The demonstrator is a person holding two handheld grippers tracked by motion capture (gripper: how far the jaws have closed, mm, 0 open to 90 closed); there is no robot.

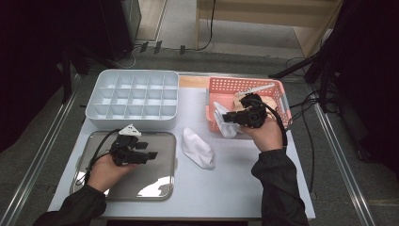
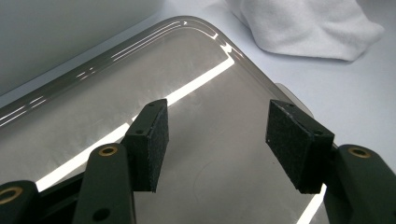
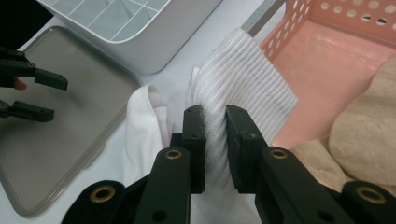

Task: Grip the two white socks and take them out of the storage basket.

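While a ribbed white sock [image 3: 243, 84] is clamped between the nearly closed jaws of the right gripper [image 3: 215, 140], the work of emptying the pink basket [image 1: 282, 94] appears to be somewhere in its middle. In the high view that sock [image 1: 225, 123] is seen draped over the basket's near-left rim, at about 3 o'clock from the table's centre, held partly in and partly out. A second white sock [image 1: 197, 148] is already laid flat on the white table [image 1: 235, 188], near the centre and just beside the right edge of the steel tray [image 1: 94, 188], which sits at about 8 o'clock. Beige cloth [image 3: 369, 140] is left in the basket, so more pieces are judged to be waiting. The left gripper [image 2: 217, 140] is held above the tray with its jaws spread wide and nothing between them; the tray itself [image 2: 93, 107] carries no item. At 11 o'clock the white divided box [image 1: 134, 96] is shown with its visible compartments unfilled. By these signs, one sock is judged out, one is being drawn out, and sorting or folding into the box is not yet begun. A slim grey strip [image 1: 256, 88] is seen lying across the basket's far side; its kind cannot be told.
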